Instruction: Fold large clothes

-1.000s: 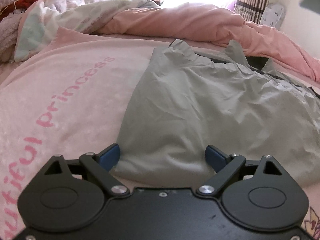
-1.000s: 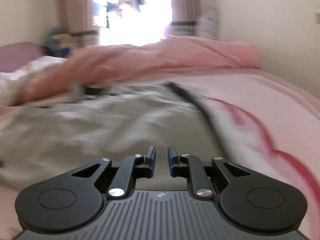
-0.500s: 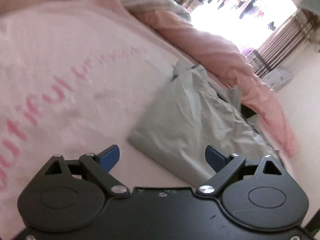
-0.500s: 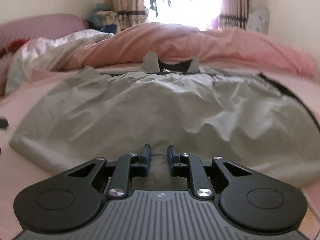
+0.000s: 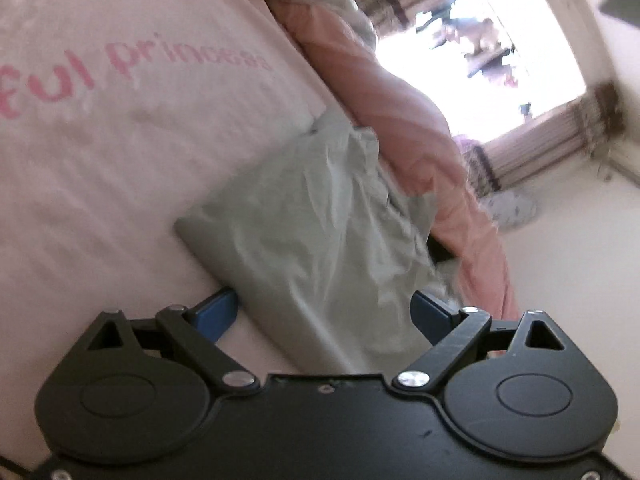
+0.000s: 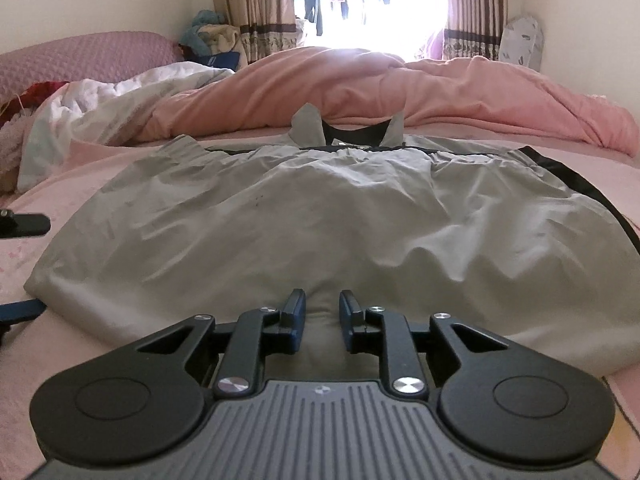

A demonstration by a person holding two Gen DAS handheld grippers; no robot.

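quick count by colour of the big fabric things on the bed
grey: 1, garment
pink: 2, sheet, duvet
white: 1, quilt
purple: 1, pillow
total: 5

A: In the left wrist view the pink lettering (image 5: 132,68) on the bed sheet (image 5: 100,184) is cut by the left edge; only "ful princess" reads, and softly blurred.

B: The grey garment (image 5: 320,248) there?

A: Its near edge runs under the left tool (image 5: 324,312) body and is hidden. Beyond the garment, the window (image 5: 480,40) is blown out.

B: And the right wrist view?

A: The garment's (image 6: 320,220) near hem disappears behind the right tool (image 6: 322,308). Left of the garment, a dark bar (image 6: 24,224) and a blue tip (image 6: 20,306) are clipped by the edge.
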